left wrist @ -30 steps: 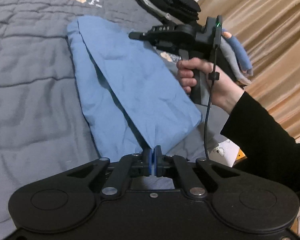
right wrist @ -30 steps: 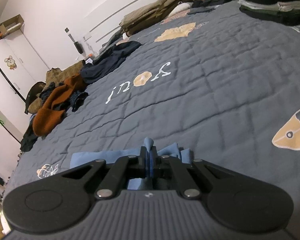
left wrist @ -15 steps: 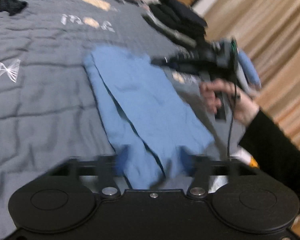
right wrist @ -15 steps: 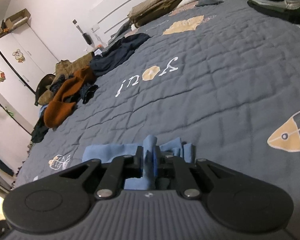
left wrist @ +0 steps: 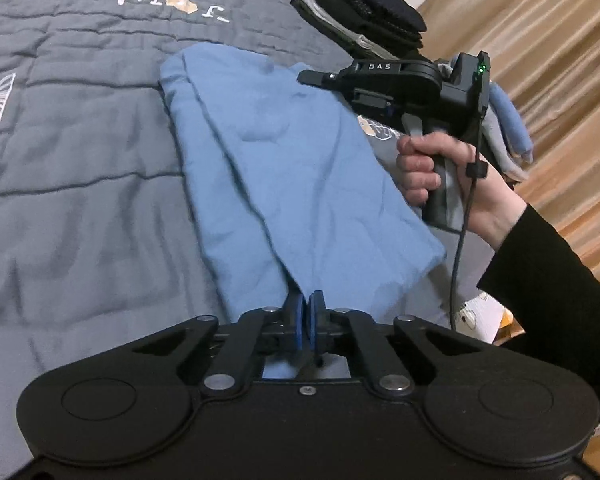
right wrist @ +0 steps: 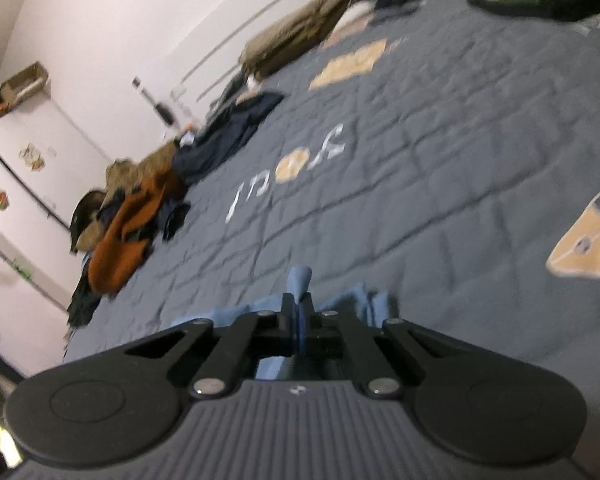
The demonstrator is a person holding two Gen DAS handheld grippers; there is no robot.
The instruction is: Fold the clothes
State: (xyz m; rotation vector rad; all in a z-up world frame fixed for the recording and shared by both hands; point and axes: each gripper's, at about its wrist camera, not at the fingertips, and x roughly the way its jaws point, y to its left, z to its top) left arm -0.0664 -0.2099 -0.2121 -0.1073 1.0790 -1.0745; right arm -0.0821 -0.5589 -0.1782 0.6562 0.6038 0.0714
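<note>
A light blue garment (left wrist: 300, 168) lies lengthwise on the grey quilt (left wrist: 68, 184), with one layer folded over along a diagonal crease. My left gripper (left wrist: 306, 308) is shut on the garment's near edge, where the crease ends. A hand (left wrist: 432, 168) holds my right gripper (left wrist: 306, 77) over the garment's far right side. In the right wrist view my right gripper (right wrist: 300, 304) is shut on the blue garment (right wrist: 300, 280), and a tuft of cloth pokes up past the fingertips. That view is blurred.
A stack of folded dark clothes (left wrist: 372, 8) sits at the far right of the bed, with folded blue and grey pieces (left wrist: 508, 128) behind the right gripper. Unfolded clothes, one orange-brown (right wrist: 128, 232), are heaped at the bed's far left edge. Curtains (left wrist: 540, 40) hang at the right.
My left gripper opened wide half a second ago and has shut again on the garment's near edge. The right gripper kept its hold and shifted, blurring its view.
</note>
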